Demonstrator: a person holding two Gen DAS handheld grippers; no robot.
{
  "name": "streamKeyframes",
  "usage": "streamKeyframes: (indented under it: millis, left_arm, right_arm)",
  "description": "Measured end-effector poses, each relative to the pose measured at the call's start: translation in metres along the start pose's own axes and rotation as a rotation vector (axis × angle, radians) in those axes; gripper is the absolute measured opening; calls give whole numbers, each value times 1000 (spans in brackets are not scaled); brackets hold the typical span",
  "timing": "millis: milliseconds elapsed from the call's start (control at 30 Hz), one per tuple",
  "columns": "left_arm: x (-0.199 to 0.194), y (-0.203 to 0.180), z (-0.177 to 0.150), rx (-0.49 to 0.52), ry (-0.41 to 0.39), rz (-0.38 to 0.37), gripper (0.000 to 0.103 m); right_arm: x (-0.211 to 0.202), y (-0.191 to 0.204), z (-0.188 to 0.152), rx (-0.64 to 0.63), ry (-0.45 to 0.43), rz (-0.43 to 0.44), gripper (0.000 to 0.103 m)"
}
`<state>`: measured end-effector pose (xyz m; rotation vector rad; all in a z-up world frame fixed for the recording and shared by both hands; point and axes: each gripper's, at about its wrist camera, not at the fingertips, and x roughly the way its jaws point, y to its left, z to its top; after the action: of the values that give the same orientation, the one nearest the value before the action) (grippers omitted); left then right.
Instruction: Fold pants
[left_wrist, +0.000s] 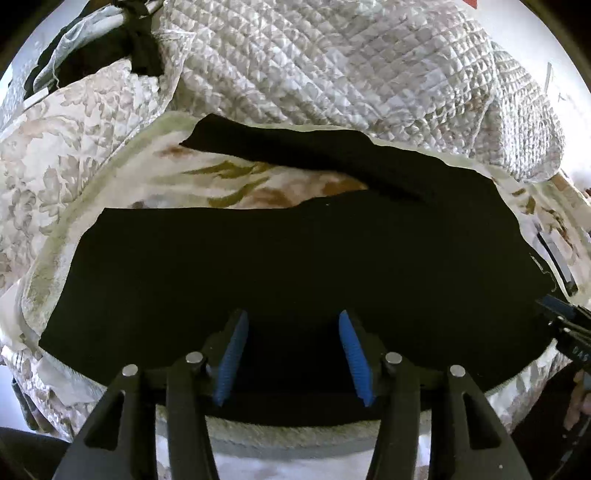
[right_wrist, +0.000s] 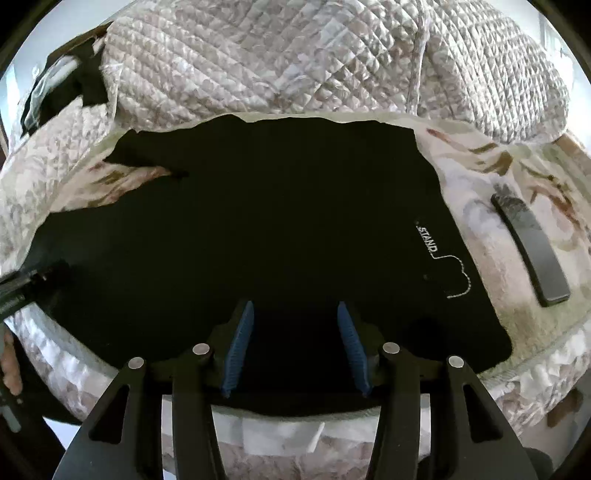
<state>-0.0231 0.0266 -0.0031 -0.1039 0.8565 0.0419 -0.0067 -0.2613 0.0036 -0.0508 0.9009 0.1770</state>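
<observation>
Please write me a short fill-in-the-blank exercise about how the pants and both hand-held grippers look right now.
1. The pants spread on the bed are ____ in colour.
2. The white lettering stitched on the pants reads ____.
3. The pads of the left hand-held gripper are ____ in colour.
4. The jaws of the right hand-held gripper stand ____, with nothing pinched between them.

Missing words: black; STAND; blue; open
</observation>
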Motion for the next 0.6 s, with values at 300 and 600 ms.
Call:
streamKeyframes:
  millis: [300, 600]
  left_arm:
    - [-6, -15, 0, 38, 11, -13, 57]
    - [-11, -23, 27, 63, -29, -29, 57]
  right_arm:
    - [-14, 11, 2, -32, -16, 2, 50]
    - [-21, 23, 21, -85, -61, 11, 50]
